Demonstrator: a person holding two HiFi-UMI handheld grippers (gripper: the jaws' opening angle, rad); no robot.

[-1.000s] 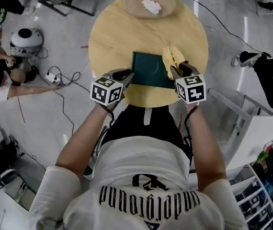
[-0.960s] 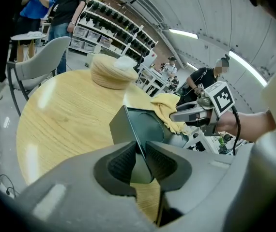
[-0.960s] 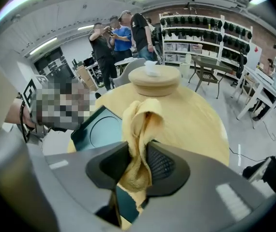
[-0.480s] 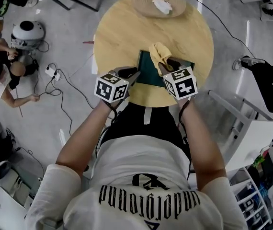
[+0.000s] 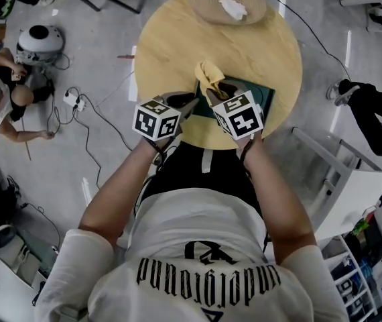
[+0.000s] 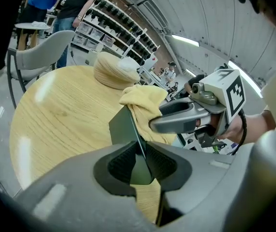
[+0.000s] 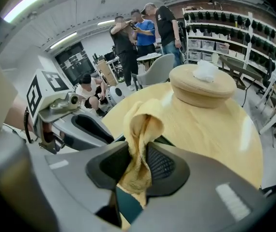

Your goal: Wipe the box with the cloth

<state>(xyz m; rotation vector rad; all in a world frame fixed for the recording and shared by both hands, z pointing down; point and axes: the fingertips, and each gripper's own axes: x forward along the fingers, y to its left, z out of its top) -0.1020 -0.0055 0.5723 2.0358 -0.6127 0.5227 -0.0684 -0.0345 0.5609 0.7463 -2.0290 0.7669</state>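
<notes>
- Left tongs (image 5: 188, 103): clamped on the left corner of the dark green box (image 5: 263, 94), jaws having just eased slightly wider
- Box: centre of frame, on the round desk (image 5: 171, 39)
- Right tongs (image 5: 212, 91): gripping the yellow cloth (image 5: 209, 76) over the box's left part

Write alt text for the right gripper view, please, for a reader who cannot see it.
The right tongs grip a bunched yellow cloth over a dark green box on a round wooden table. People stand in the background.
</notes>
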